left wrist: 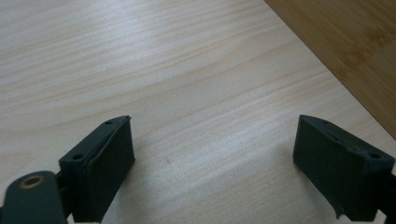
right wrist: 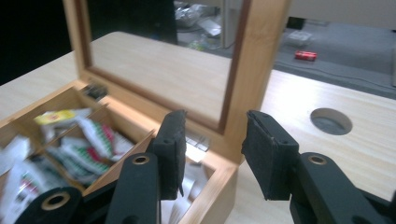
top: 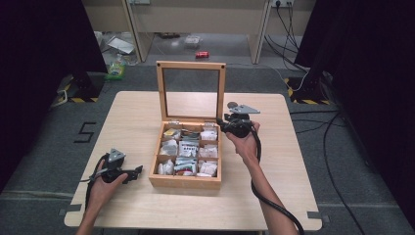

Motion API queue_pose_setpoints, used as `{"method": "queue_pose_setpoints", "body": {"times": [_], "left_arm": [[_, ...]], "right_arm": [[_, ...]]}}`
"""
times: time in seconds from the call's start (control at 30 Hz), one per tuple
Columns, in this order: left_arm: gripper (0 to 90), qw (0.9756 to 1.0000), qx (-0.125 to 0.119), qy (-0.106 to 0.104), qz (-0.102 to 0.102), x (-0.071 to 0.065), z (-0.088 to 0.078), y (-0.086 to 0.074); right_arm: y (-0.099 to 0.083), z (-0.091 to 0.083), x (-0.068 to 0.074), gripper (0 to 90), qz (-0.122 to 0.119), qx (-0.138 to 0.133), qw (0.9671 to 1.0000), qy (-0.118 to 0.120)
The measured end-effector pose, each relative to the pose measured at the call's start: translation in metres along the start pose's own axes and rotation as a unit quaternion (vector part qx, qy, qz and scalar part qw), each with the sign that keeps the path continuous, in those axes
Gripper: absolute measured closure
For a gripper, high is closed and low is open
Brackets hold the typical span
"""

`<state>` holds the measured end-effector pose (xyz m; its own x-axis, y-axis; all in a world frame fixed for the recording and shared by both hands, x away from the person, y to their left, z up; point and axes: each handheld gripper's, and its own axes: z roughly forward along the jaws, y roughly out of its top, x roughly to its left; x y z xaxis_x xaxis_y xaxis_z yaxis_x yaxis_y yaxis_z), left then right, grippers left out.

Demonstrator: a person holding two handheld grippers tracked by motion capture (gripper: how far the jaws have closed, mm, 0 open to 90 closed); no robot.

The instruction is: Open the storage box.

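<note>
our right gripper (right wrist: 212, 154) holds its fingers (right wrist: 271, 154) apart and empty over the far right corner of the wooden box (top: 185, 180), lid upright, mid-surface. our left gripper (left wrist: 212, 168) fingers (left wrist: 109, 163) stand apart, empty, above the surface (top: 132, 205) near its left edge.

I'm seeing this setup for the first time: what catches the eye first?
The open wooden compartment box at the table's middle, its glass-paned lid standing upright and its cells stuffed with small packets. The right gripper hovers open over the box's far right corner by the lid. The left gripper rests open on the pale wooden table, left of the box.
</note>
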<state>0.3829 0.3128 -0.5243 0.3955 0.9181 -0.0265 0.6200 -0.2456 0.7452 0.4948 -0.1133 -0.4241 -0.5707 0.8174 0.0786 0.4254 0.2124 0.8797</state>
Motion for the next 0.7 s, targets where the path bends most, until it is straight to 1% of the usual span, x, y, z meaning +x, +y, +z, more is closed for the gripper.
{"method": "queue_pose_setpoints", "body": {"times": [0.17,0.27,0.4,0.6,0.7], "left_arm": [[11.8,1.0000,0.000,0.000,0.000,0.000,0.000,0.000],[11.8,1.0000,0.001,0.000,0.000,0.000,0.000,0.000],[11.8,1.0000,0.000,0.000,0.000,0.000,0.000,0.000],[11.9,1.0000,0.000,0.000,0.000,0.000,0.000,0.000],[11.8,1.0000,0.000,0.000,0.000,0.000,0.000,0.000]], "right_arm": [[-0.006,-0.010,0.005,57.7,-0.014,0.012,0.9996,0.024],[-0.010,-0.015,0.008,56.3,-0.017,0.017,0.9990,0.037],[-0.015,-0.018,0.012,53.5,-0.014,0.016,0.9985,0.050],[-0.020,-0.020,0.014,50.4,-0.007,0.018,0.9982,0.058],[-0.022,-0.023,0.017,46.5,-0.004,0.020,0.9978,0.064]]}}
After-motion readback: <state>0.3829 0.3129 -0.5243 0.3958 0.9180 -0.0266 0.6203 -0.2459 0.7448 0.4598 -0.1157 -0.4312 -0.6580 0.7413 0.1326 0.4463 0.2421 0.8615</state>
